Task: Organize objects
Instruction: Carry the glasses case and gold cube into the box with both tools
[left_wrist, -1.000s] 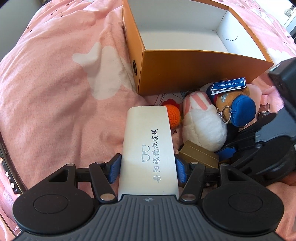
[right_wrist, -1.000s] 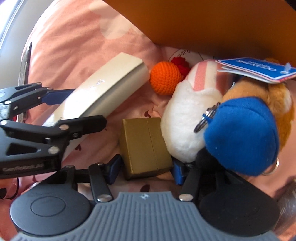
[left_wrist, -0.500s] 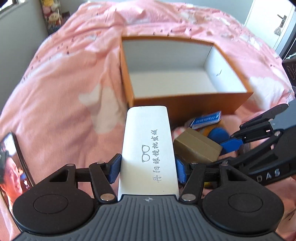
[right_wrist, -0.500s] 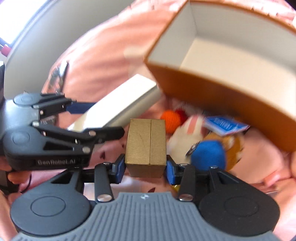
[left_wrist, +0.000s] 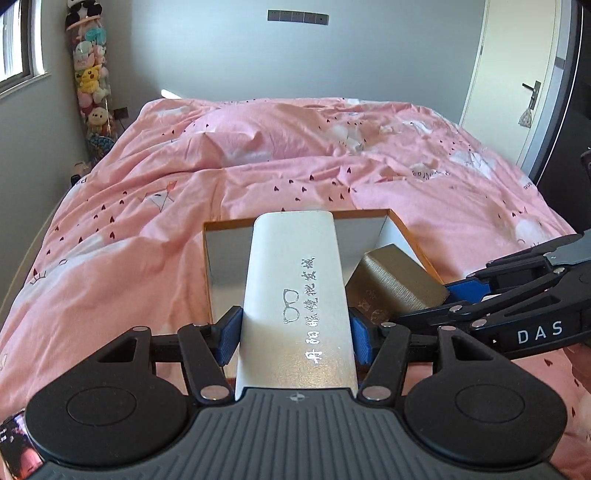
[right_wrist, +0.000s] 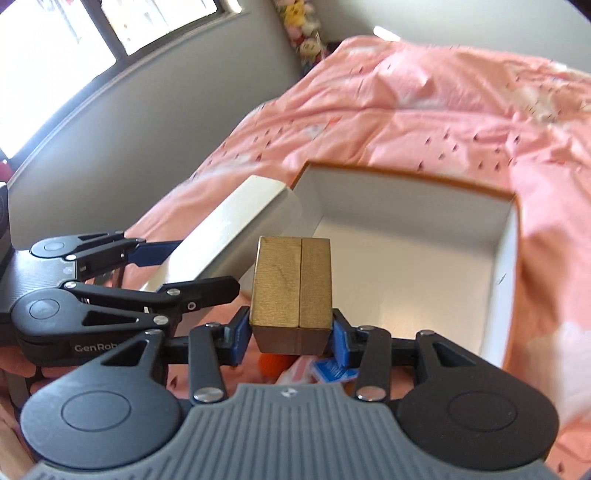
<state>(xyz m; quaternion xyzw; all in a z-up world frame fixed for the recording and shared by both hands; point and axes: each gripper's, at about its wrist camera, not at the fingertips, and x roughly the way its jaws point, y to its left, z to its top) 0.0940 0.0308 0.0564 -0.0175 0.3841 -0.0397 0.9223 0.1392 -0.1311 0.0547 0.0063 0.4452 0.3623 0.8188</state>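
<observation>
Left tongs (left_wrist: 295, 328) clamp a silver glasses case (left_wrist: 295, 295) by its sides, wide apart; right tongs (right_wrist: 291, 332) pinch a small gold box (right_wrist: 291, 284). Both are held in the air over the near edge of the open orange cardboard box (right_wrist: 506, 266) on the bed (left_wrist: 147, 221). Risk: the two loads sit just beside each other w/ tongs crowding, so a bump could twist the case loose or snag the box rim. Plush toys (right_wrist: 273, 363) lie below, near wall.
</observation>
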